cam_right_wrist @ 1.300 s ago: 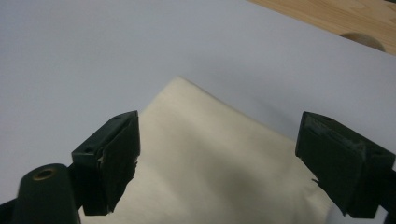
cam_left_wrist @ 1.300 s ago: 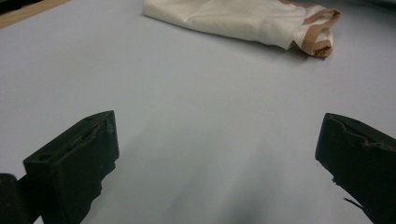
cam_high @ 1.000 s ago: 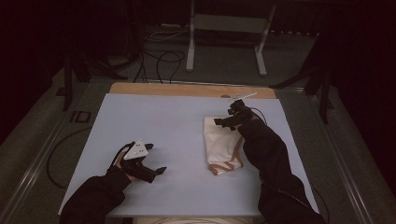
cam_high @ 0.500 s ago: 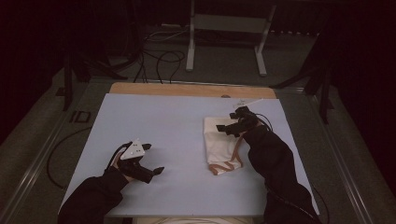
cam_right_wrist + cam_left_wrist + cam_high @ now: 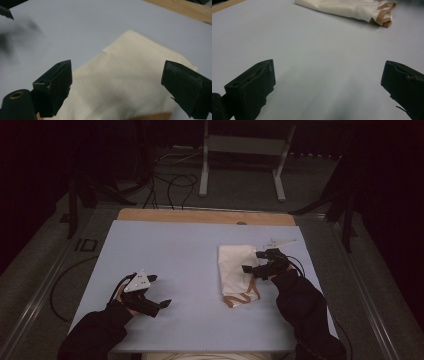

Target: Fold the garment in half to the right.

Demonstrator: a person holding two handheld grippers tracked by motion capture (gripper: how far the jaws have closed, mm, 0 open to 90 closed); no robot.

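A folded cream cloth [image 5: 236, 270] with a tan-trimmed edge lies right of centre on the pale blue table top [image 5: 175, 255]. My right gripper [image 5: 254, 261] hovers over the cloth's right side, jaws wide apart, with the cream cloth [image 5: 130, 80] spread below them. My left gripper [image 5: 159, 291] stands open near the table's front left, nothing between its jaws. Its own view looks across the bare surface toward the cloth [image 5: 352, 8] and its tan hem [image 5: 385, 15].
A wooden strip [image 5: 205, 216] runs along the table's far edge. Beyond it stand a metal frame [image 5: 245, 150] and loose cables [image 5: 170, 175] on the floor. Dark rails flank the table on both sides.
My right gripper has pulled back toward the front along the cloth's right side. My left gripper has barely shifted.
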